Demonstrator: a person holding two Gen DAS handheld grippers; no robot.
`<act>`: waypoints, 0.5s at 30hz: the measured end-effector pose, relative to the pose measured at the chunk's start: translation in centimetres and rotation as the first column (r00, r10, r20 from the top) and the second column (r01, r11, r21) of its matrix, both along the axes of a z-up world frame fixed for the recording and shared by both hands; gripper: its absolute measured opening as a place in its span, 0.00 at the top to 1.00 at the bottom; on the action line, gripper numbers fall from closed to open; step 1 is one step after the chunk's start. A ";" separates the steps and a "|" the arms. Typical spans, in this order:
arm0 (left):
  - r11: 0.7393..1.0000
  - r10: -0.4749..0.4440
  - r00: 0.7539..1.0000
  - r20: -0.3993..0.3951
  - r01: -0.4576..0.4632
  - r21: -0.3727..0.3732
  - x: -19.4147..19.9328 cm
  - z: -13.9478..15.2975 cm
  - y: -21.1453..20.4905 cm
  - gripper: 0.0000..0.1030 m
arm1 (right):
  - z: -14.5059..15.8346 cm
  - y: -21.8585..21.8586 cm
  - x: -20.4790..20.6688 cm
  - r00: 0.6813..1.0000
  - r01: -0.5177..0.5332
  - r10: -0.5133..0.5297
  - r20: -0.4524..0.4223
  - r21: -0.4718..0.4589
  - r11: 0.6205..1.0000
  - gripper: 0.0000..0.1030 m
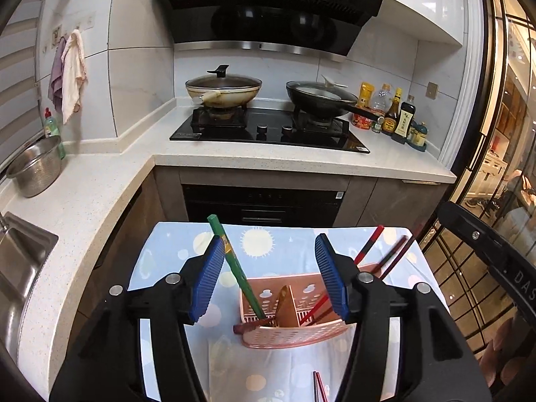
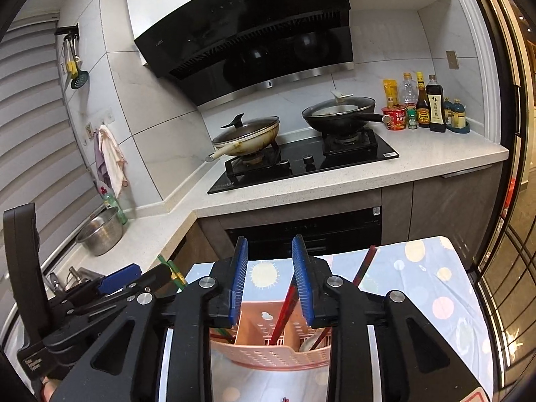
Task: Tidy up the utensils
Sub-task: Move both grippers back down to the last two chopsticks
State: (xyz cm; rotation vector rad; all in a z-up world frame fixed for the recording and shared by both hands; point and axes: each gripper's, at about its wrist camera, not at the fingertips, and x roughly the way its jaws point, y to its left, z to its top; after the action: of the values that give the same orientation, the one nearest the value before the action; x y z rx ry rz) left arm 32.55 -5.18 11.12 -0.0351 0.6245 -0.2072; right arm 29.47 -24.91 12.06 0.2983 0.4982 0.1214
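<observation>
A pink slotted utensil holder (image 1: pixel 294 335) (image 2: pixel 268 355) stands on a small table with a blue patterned cloth (image 1: pixel 274 244) (image 2: pixel 418 268). A green chopstick (image 1: pixel 234 268) stands slanted in the holder's left compartment and leans against the left pad of my left gripper (image 1: pixel 269 238), whose jaws are wide open above the holder. Red chopsticks (image 1: pixel 368 244) lean in the right compartment. My right gripper (image 2: pixel 269 239) hangs over the holder, partly open. One red chopstick (image 2: pixel 286 305) rises between its pads, close to the right one, with no squeeze on it. A brown utensil (image 1: pixel 283 305) also stands in the holder.
Loose dark red chopsticks (image 1: pixel 318 385) lie on the cloth near me. Beyond the table is a counter with a gas hob (image 1: pixel 268 130), two lidded pans (image 1: pixel 224 88) (image 1: pixel 321 98) and sauce bottles (image 1: pixel 398 114). A steel colander (image 1: pixel 35 171) and sink (image 1: pixel 20 261) are at left.
</observation>
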 end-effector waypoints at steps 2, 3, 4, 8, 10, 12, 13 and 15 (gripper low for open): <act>1.000 0.002 1.000 0.005 -0.002 -0.003 -0.5 0.4 0.3 0.47 | 0.3 0.0 -0.8 1.000 0.001 -0.001 0.005 -0.002 1.000 0.73; 1.000 0.003 1.000 0.009 -0.003 -0.002 -0.8 0.5 0.4 0.47 | 0.5 0.0 -1.3 1.000 0.001 -0.001 0.010 -0.003 1.000 0.73; 1.000 0.002 1.000 0.015 -0.002 -0.002 -1.3 0.8 0.5 0.46 | 0.6 0.1 -1.9 1.000 0.000 0.000 0.014 -0.006 1.000 0.72; 1.000 0.000 0.999 0.032 0.000 -0.003 -3.2 1.3 1.1 0.42 | 1.0 0.5 -4.3 1.000 -0.003 0.004 0.024 -0.033 0.999 0.71; 1.000 -0.002 0.999 0.034 0.002 0.004 -4.2 1.4 1.4 0.42 | 0.7 0.7 -5.7 1.000 -0.006 0.007 0.018 -0.040 0.999 0.70; 1.000 -0.003 0.999 0.035 0.003 0.010 -5.4 1.2 1.7 0.42 | 0.2 1.0 -7.3 1.000 -0.009 0.010 0.007 -0.049 0.999 0.68; 1.000 -0.005 0.999 0.032 0.004 0.010 -6.0 1.1 1.8 0.42 | -0.2 1.2 -8.2 1.000 -0.009 0.009 -0.001 -0.056 0.998 0.68; 1.000 -0.010 1.000 0.025 0.010 0.008 -7.1 0.6 2.1 0.42 | -1.1 1.2 -9.9 1.000 -0.006 0.004 -0.024 -0.067 0.998 0.68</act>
State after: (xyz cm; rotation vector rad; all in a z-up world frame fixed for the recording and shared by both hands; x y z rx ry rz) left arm 25.46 -3.12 11.70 -0.0214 0.6002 -0.2142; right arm 19.54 -23.73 10.99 0.2335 0.5258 0.1060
